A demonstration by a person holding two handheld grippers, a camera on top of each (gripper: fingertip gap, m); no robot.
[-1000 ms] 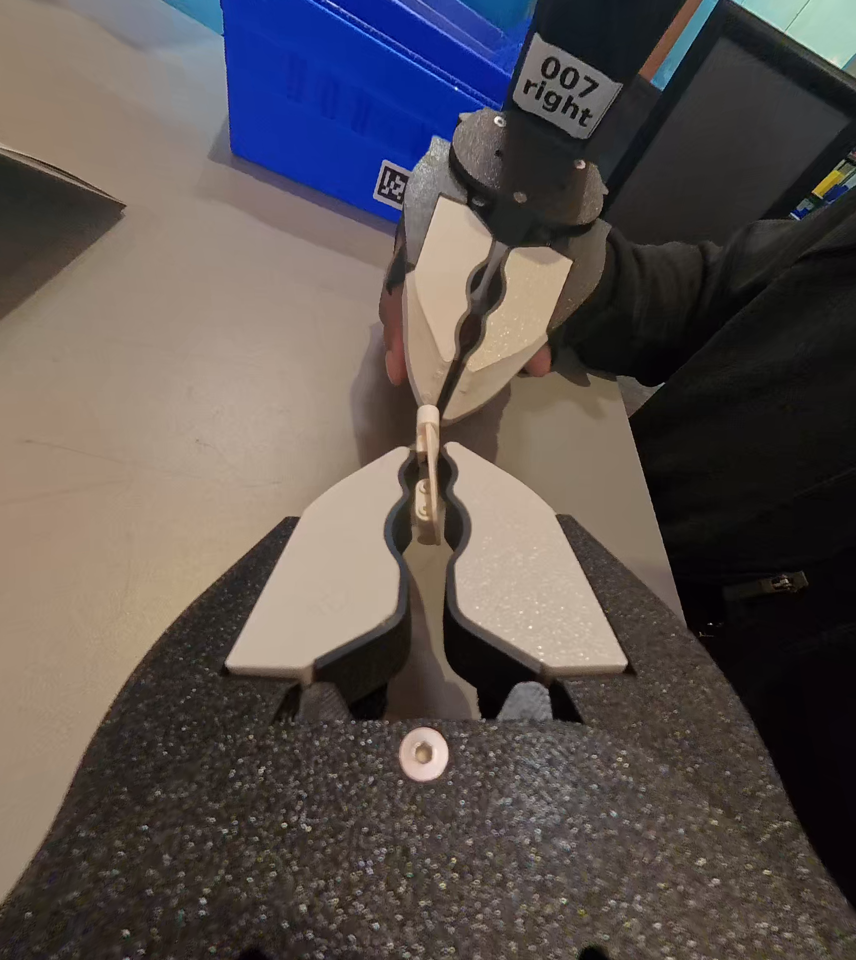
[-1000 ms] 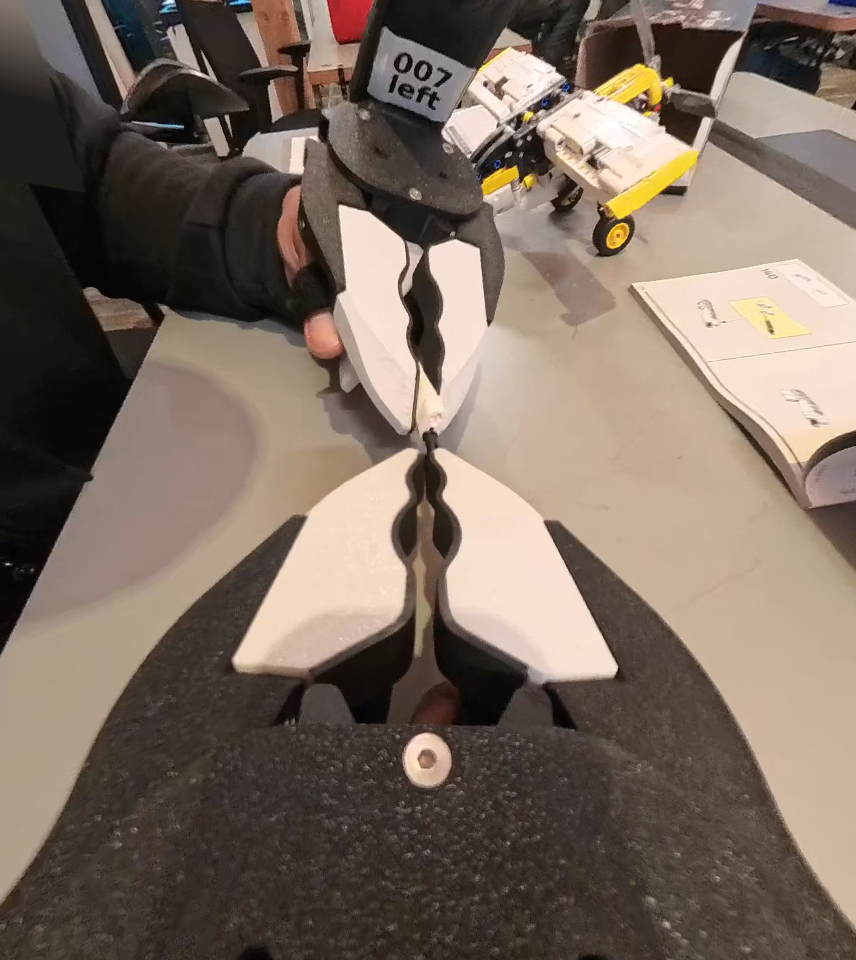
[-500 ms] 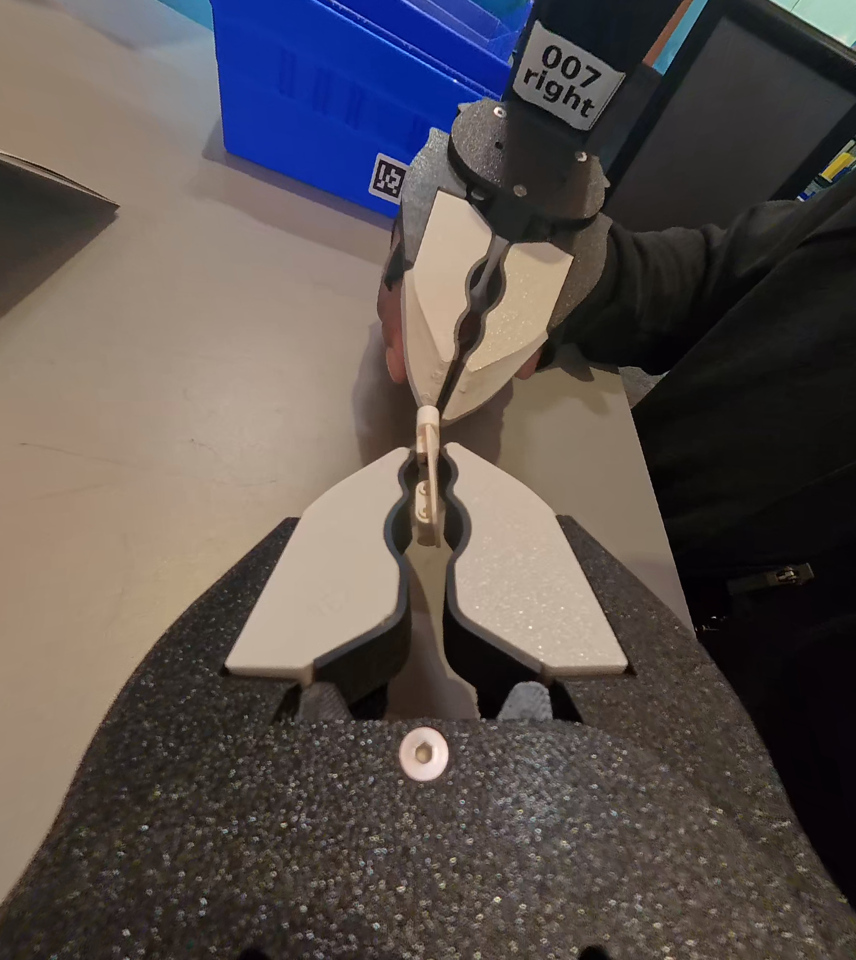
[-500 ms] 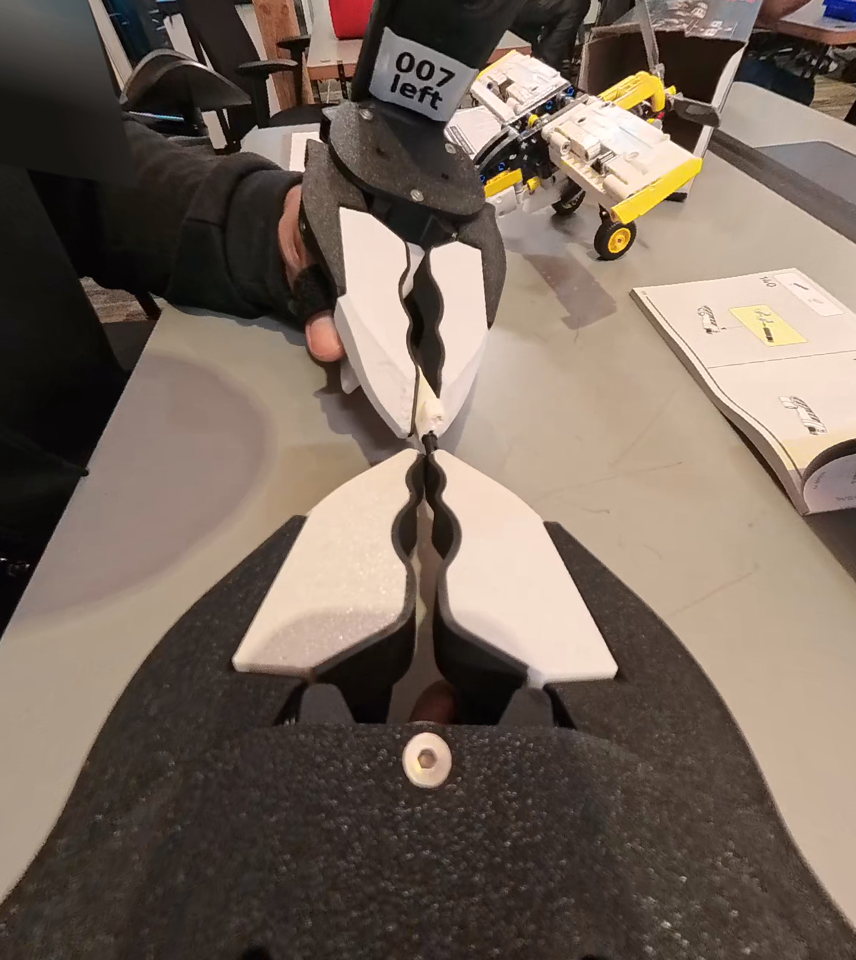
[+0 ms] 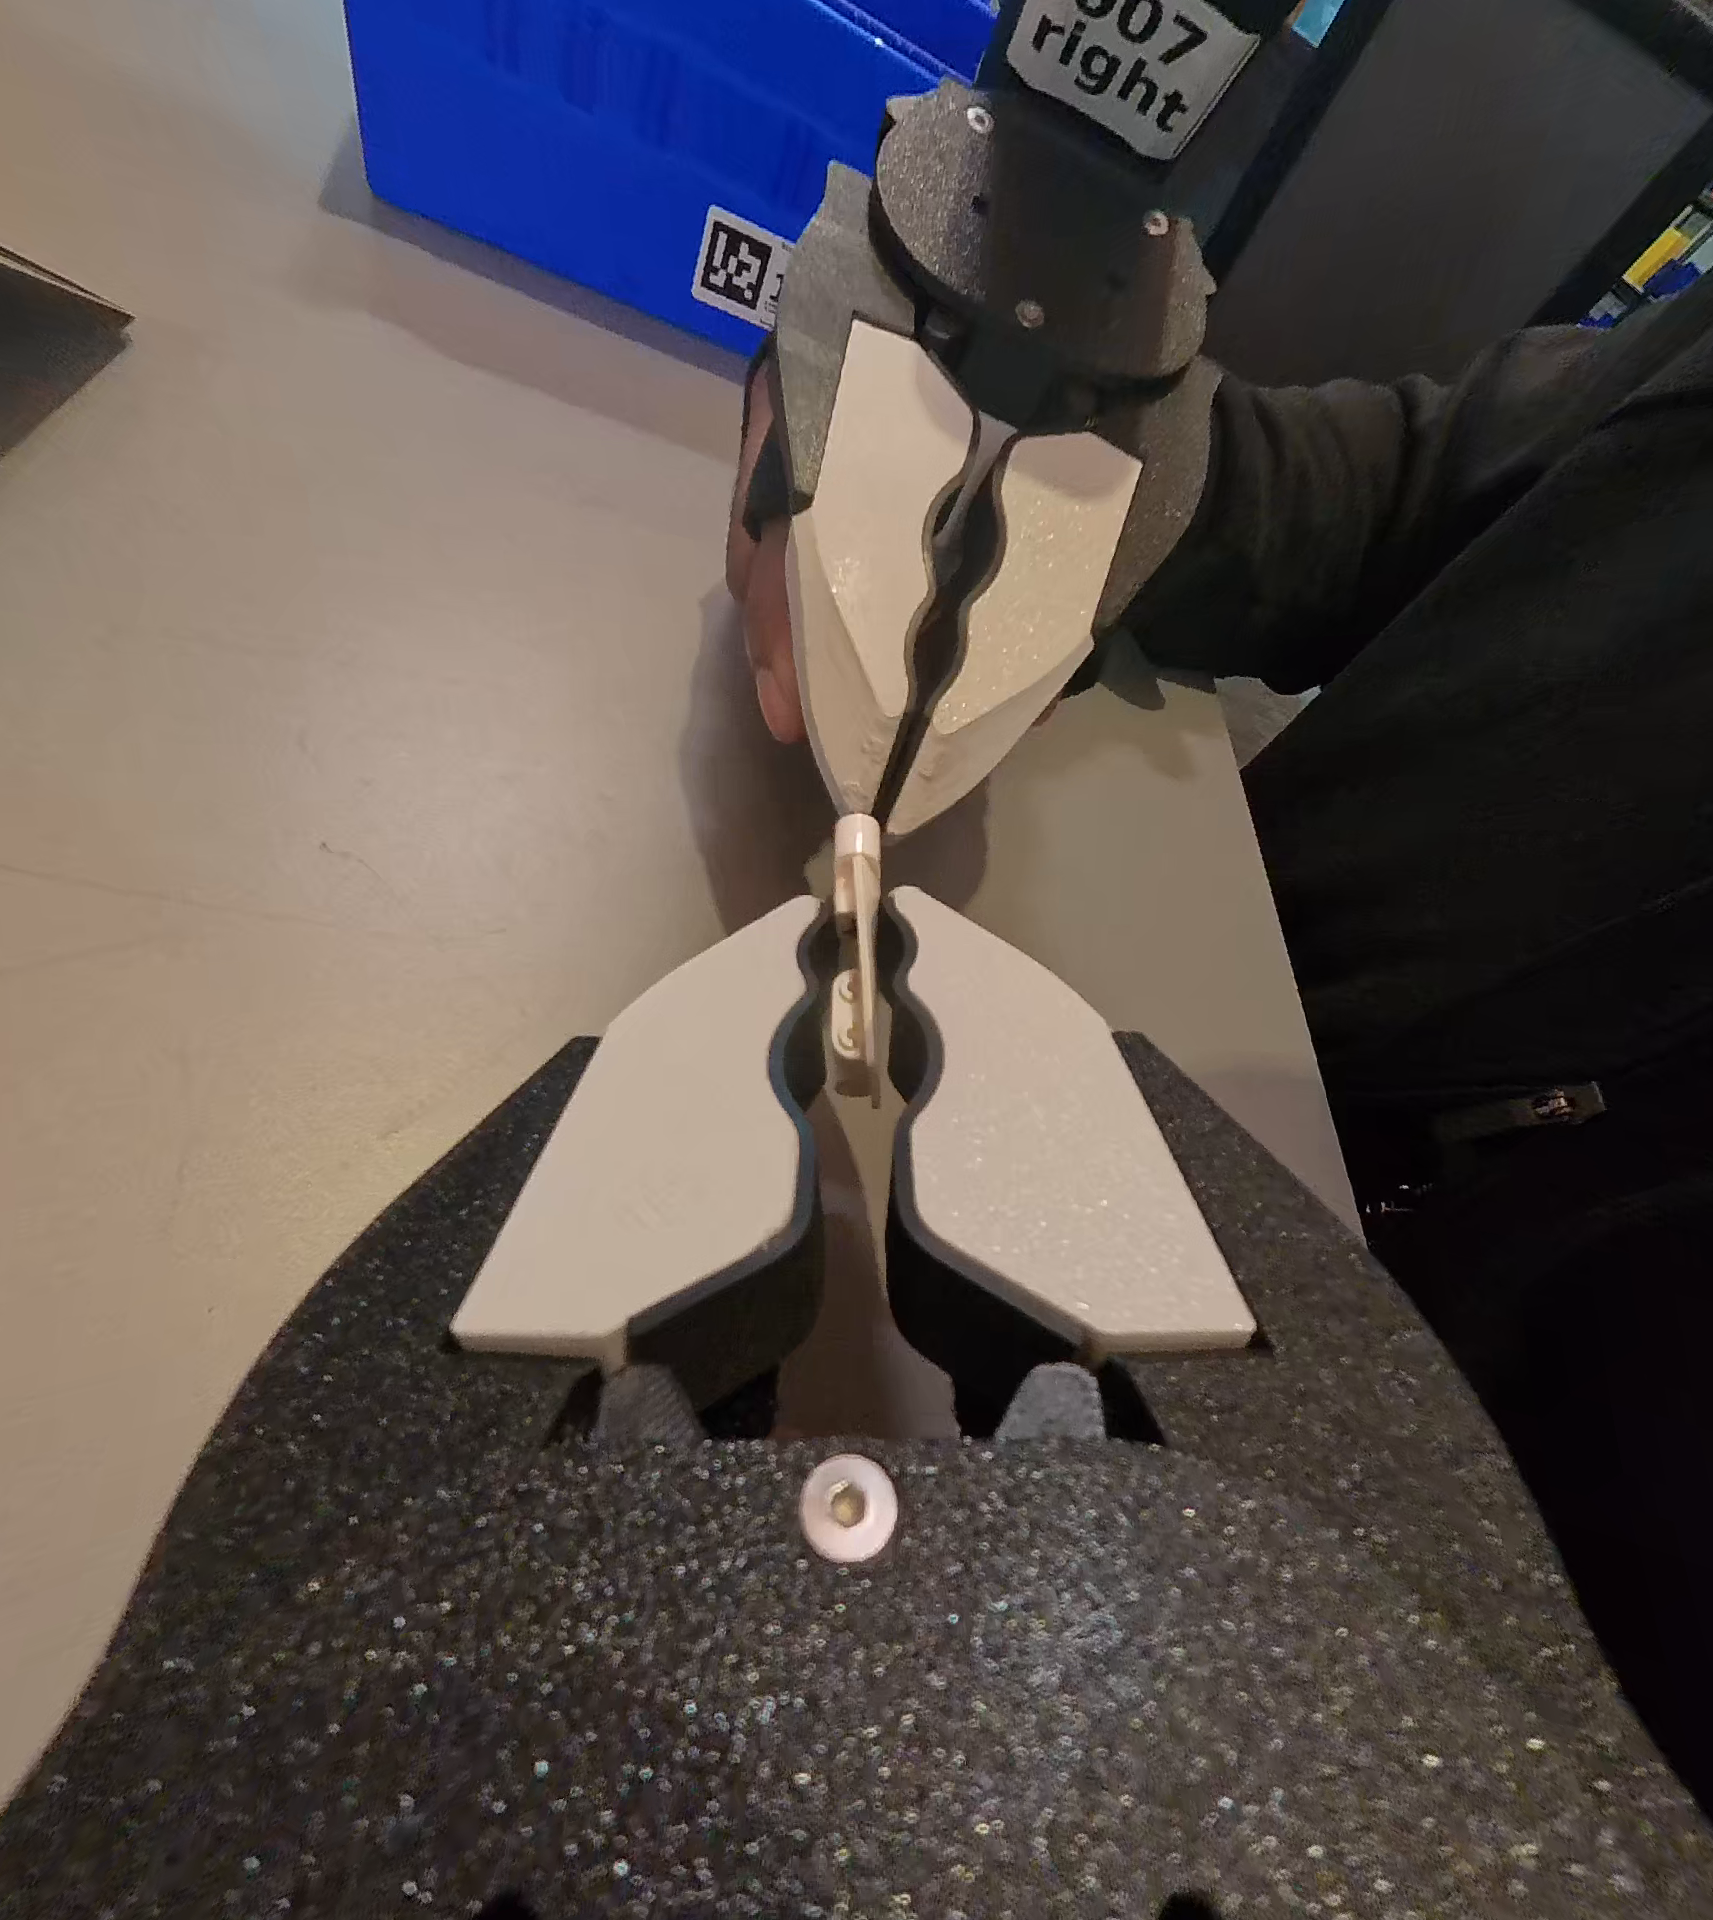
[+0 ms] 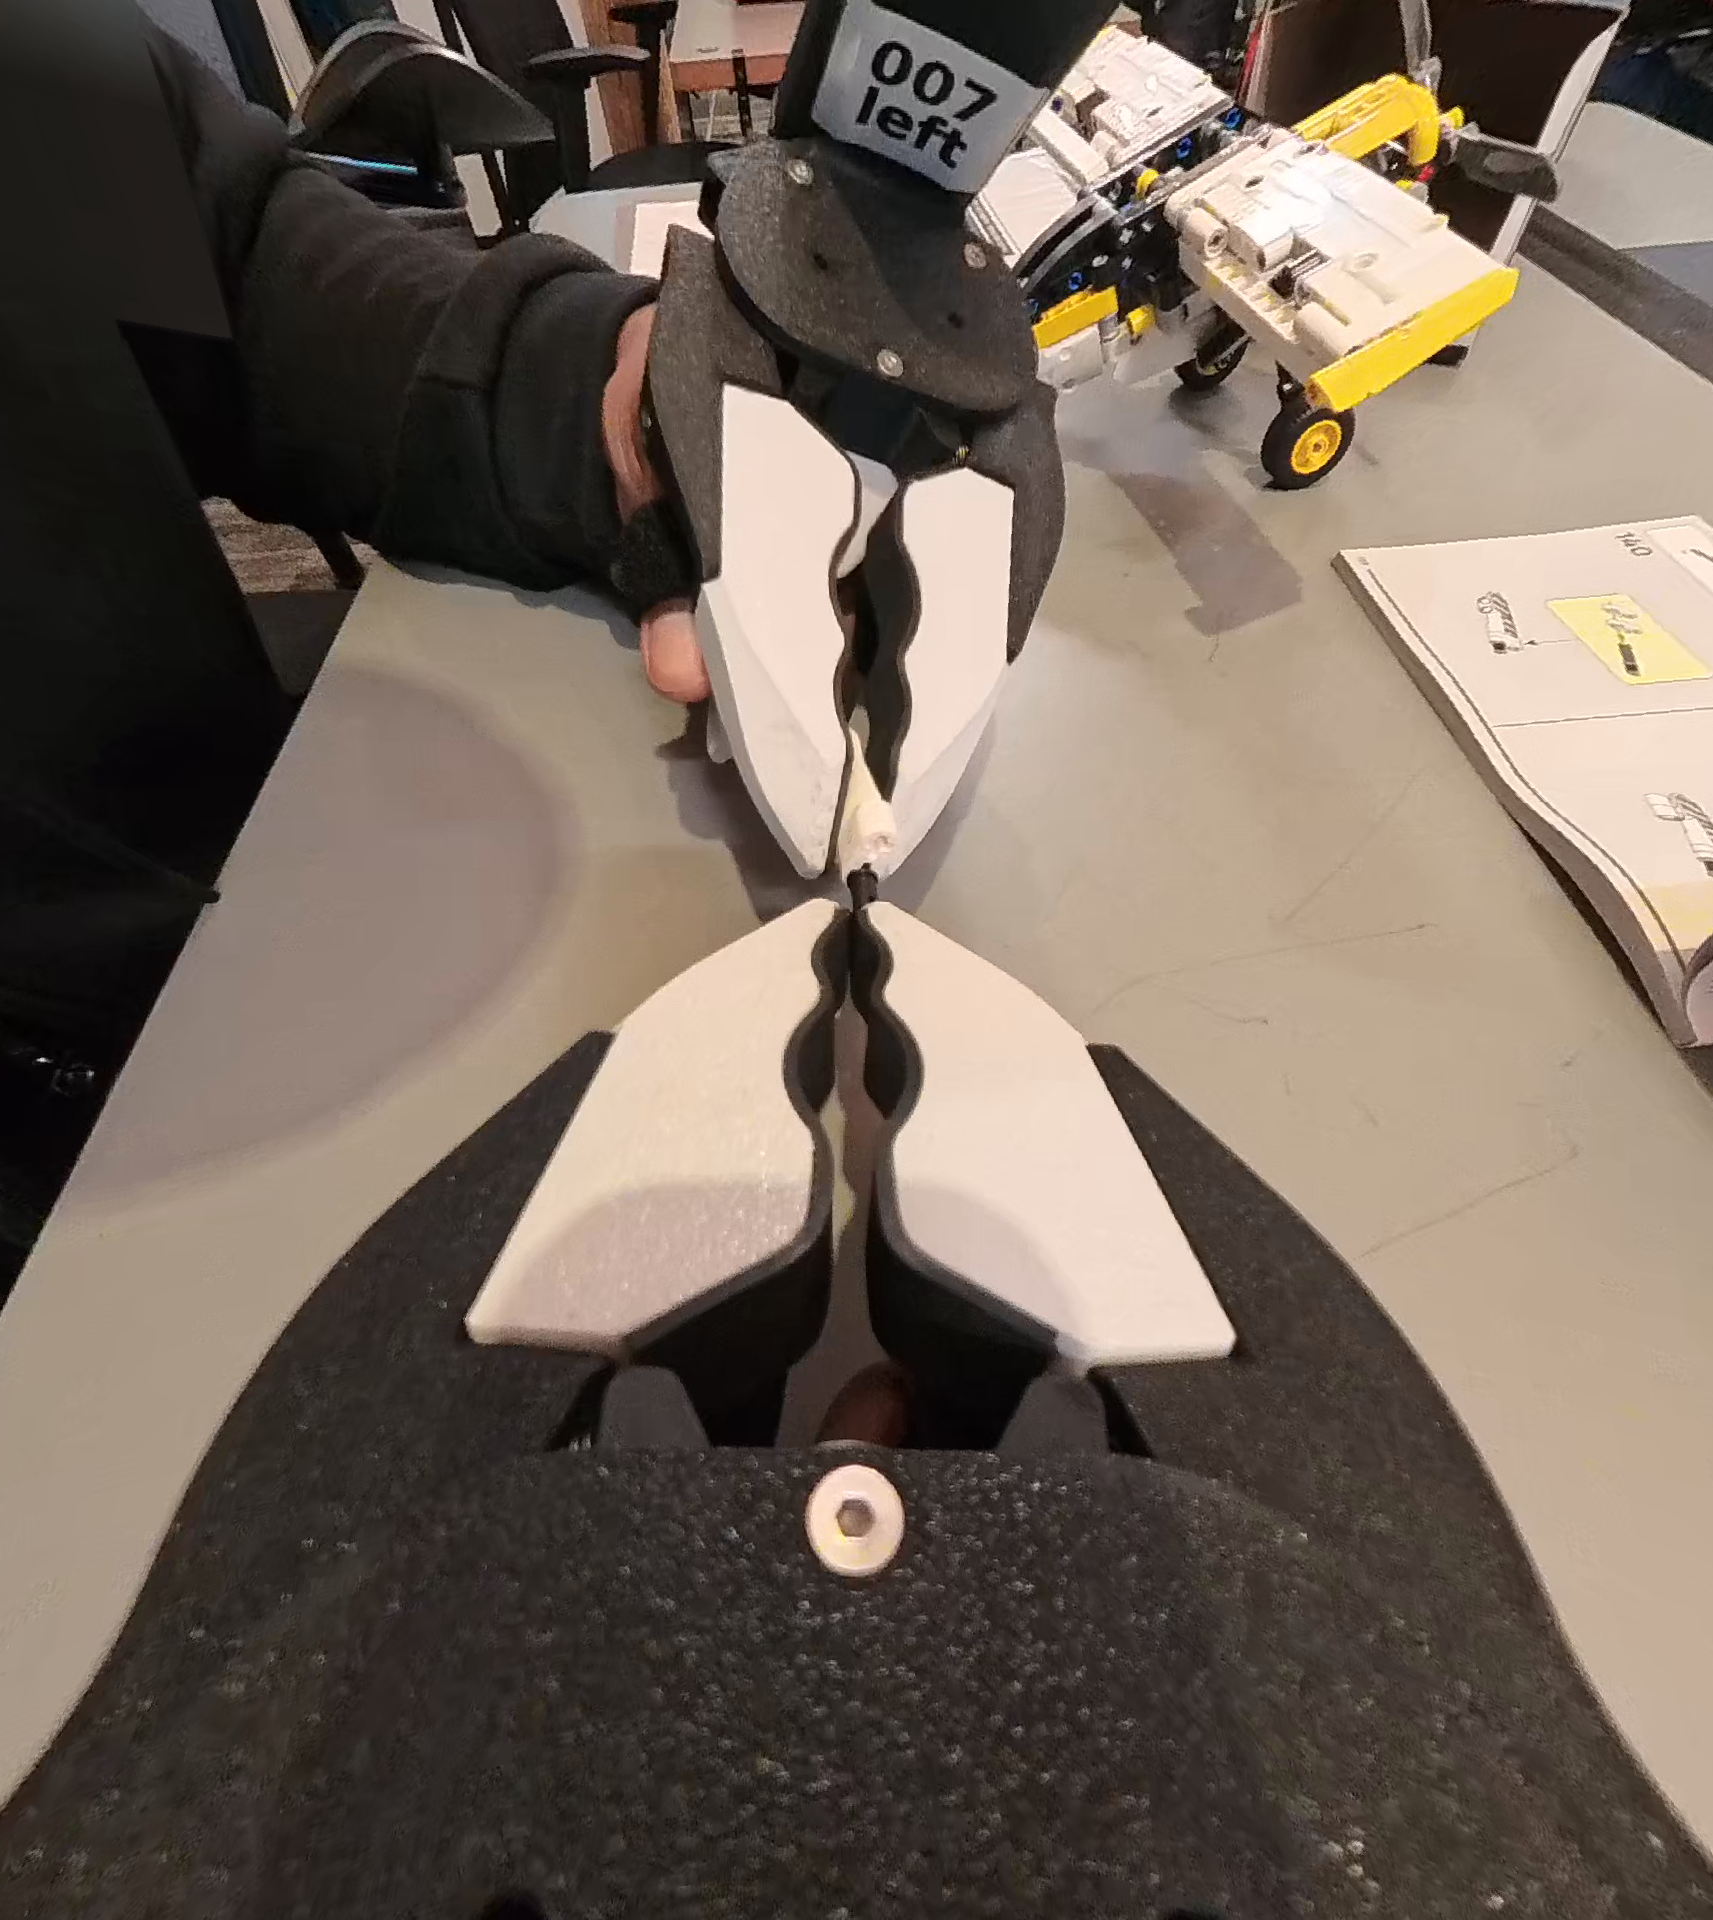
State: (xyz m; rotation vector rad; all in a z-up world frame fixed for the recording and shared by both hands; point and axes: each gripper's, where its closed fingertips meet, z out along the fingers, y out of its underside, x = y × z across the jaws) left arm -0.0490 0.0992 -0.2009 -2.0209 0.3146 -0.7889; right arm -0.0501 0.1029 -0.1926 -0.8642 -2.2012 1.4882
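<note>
My left gripper (image 5: 857, 906) is shut on a small cream-white beam piece (image 5: 857, 997), which stands on edge between the pads and sticks out past the tips. My right gripper (image 6: 852, 912) is shut on a tiny black pin (image 6: 864, 889) that pokes out of its tips. The two grippers meet tip to tip a little above the grey table (image 6: 1195, 935). The pin's end touches the end of the white piece (image 6: 873, 821). The right gripper (image 5: 878, 816) shows opposite in the left wrist view, and the left gripper (image 6: 857, 854) shows opposite in the right wrist view.
A blue crate (image 5: 623, 156) stands at the far table edge. An open booklet (image 6: 1610, 748) lies to the right, with a white and yellow brick-built vehicle (image 6: 1247, 239) behind it. A person's dark sleeves (image 6: 364, 364) reach in from the table's side. The grippers are tip to tip, or close to it.
Both grippers stay tip to tip with their grasps unchanged. The views have shifted only slightly.
</note>
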